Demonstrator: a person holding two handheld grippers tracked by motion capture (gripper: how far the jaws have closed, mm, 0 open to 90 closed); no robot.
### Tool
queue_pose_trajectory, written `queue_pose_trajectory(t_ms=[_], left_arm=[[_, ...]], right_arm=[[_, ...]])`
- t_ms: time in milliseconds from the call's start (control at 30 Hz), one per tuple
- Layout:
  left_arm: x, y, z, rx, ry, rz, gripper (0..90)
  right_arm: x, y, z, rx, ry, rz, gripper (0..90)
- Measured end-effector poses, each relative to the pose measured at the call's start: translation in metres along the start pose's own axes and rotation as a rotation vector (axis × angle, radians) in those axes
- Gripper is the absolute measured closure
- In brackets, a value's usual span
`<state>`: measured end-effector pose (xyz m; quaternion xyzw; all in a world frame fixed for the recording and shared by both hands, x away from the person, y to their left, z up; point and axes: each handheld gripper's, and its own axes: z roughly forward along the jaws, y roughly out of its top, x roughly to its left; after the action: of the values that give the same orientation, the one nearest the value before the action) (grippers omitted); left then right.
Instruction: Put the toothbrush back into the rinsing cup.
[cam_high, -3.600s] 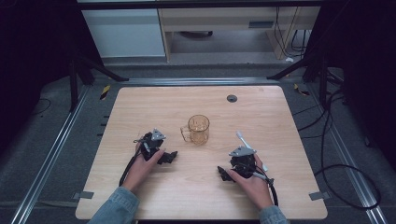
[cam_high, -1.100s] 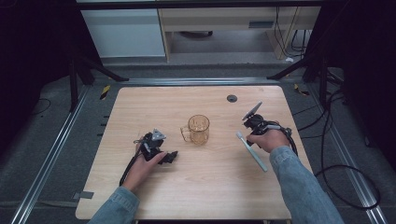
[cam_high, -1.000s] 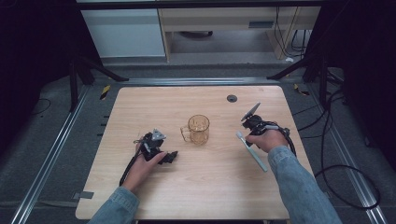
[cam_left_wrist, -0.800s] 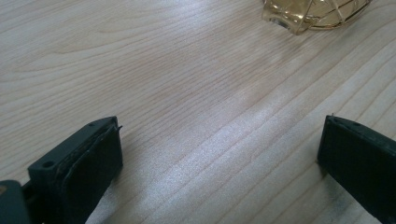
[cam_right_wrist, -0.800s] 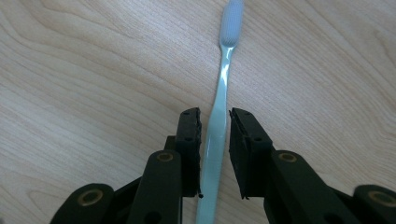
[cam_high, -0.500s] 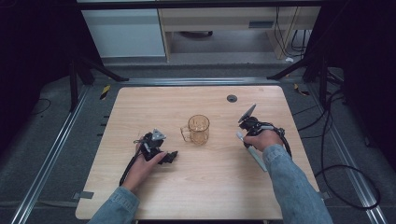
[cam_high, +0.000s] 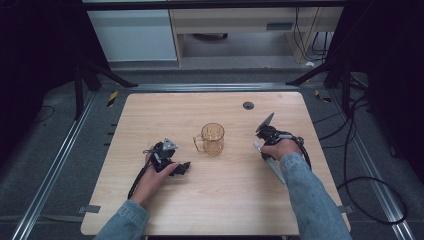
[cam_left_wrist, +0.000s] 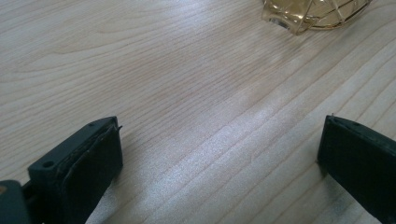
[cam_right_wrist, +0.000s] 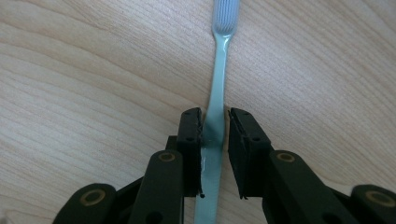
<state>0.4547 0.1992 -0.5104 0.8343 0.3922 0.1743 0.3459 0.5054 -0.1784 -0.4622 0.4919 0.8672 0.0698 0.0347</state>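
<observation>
A pale blue-green toothbrush (cam_right_wrist: 218, 79) lies flat on the wooden table (cam_high: 165, 115), right of an amber glass mug (cam_high: 213, 138). My right gripper (cam_right_wrist: 215, 122) points down at it. Its jaws have just been closing and now press on the thin handle from both sides. From above, the toothbrush (cam_high: 274, 169) runs from under that hand toward the front edge, and the right gripper (cam_high: 261, 146) sits at its far end. My left gripper (cam_high: 184, 167) rests on the table left of the mug, open (cam_left_wrist: 219, 154), with bare wood between its jaws. The mug's base (cam_left_wrist: 317, 11) lies ahead of it.
A dark round grommet (cam_high: 248, 105) is set in the table near the back edge. Black cables (cam_high: 360, 165) trail over the floor to the right. Metal rails (cam_high: 55, 165) run along both sides of the table.
My right hand went from the table's front to the far side of the toothbrush, then shifted left and sank onto its handle. The left hand, the mug and the toothbrush stayed put.
</observation>
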Motion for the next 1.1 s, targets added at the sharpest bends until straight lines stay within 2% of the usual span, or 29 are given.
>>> queue_pose_trajectory(t_ms=[300, 500, 1100], left_arm=[[0.0000, 0.0001, 0.0001, 0.000, 0.000, 0.001, 0.0], [0.0001, 0.0002, 0.0002, 0.000, -0.001, 0.001, 0.0], [0.0001, 0.0004, 0.0003, 0.001, -0.001, 0.002, 0.0]], right_arm=[[-0.0003, 0.0014, 0.0037, 0.024, 0.014, -0.001, 75.4], [-0.0014, 0.0040, 0.0050, 0.035, 0.021, 0.022, 76.9], [0.0019, 0.0099, 0.0059, 0.079, -0.007, 0.014, 78.9]])
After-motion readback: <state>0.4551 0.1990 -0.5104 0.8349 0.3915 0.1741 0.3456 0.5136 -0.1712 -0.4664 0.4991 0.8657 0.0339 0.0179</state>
